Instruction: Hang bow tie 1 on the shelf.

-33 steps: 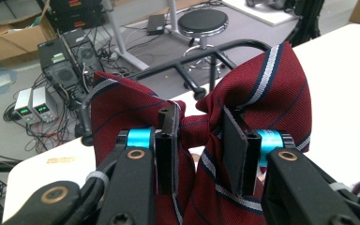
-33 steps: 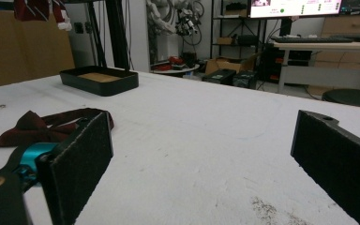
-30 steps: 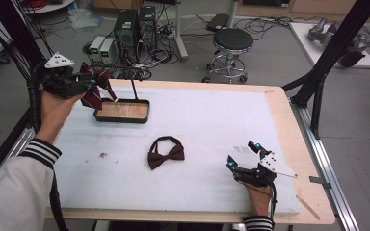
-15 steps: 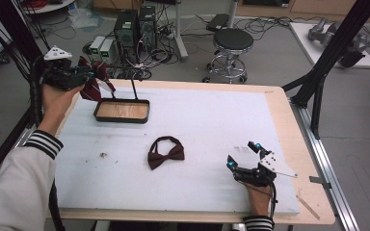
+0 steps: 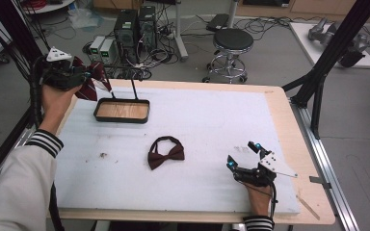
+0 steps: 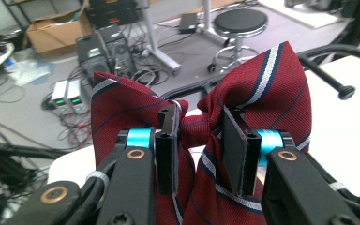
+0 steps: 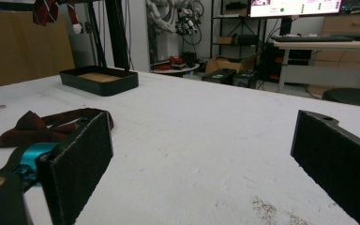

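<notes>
High view: my left gripper [image 5: 79, 77] has lifted further up and away from the table's far-left corner over the last second, carrying the striped red bow tie [image 5: 92, 83] clear of the wood-floored black tray [image 5: 122, 110]; I read this as a pick-up completed, with placement not yet begun. The dark bow tie [image 5: 166, 153] lies untouched at mid-table, and my right gripper [image 5: 244, 154] has stayed resting near the front right edge. Left gripper view: my jaws are pinched narrowly on the striped tie's central knot [image 6: 198, 125], its wings fanning to either side. Right gripper view: my jaws stand wide apart and empty, the dark bow tie [image 7: 51, 123] just beyond the left one, the tray [image 7: 99, 80] farther off.
</notes>
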`<state>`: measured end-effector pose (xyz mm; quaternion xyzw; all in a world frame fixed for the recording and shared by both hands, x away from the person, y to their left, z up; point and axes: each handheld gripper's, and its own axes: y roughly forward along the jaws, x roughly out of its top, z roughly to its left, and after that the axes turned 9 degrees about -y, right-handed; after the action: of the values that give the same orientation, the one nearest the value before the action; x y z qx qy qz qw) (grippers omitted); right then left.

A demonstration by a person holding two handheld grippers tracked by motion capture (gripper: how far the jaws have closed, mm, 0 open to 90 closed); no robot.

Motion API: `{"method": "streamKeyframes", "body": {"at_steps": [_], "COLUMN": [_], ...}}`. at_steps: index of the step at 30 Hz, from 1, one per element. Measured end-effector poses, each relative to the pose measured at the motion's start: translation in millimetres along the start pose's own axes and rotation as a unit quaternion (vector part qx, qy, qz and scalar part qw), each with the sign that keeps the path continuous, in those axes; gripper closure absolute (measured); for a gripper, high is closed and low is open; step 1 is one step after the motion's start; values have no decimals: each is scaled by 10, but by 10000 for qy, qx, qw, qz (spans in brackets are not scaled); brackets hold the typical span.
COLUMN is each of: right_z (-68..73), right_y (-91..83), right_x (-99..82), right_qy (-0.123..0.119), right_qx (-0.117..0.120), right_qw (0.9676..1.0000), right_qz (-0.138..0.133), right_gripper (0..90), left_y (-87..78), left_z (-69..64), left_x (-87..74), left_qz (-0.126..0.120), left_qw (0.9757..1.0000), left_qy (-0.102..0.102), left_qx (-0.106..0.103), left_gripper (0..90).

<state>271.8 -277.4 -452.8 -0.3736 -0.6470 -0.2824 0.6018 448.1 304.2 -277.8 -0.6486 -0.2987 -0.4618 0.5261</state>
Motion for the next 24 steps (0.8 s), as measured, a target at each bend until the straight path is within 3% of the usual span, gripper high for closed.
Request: {"method": "streamKeyframes", "body": {"at_steps": [2,4,9,17,24], "right_z": [0,0,0,0,-1], "right_y": [0,1,0,0,0], "right_x": [0,0,0,0,0], "right_qy": [-13,-24,-12,-17,-10], "right_qx": [7,5,4,5,6], "right_qw": [10000,10000,10000,10000,10000], "right_qz": [3,0,3,3,4], "right_gripper": [50,50,50,50,50], "left_y": [1,-9,-37,21,70], "left_z": [20,28,-37,-81,-51], "left_x": [-13,-8,36,76,69], "left_qz": [45,-19,-108,-227,-215], "left_qw": [10000,10000,9999,9997,9994], "left_qy": [19,-76,14,-69,-5], "left_qx": [71,34,-36,-63,287], "left_gripper": [681,681,681,681,681]}}
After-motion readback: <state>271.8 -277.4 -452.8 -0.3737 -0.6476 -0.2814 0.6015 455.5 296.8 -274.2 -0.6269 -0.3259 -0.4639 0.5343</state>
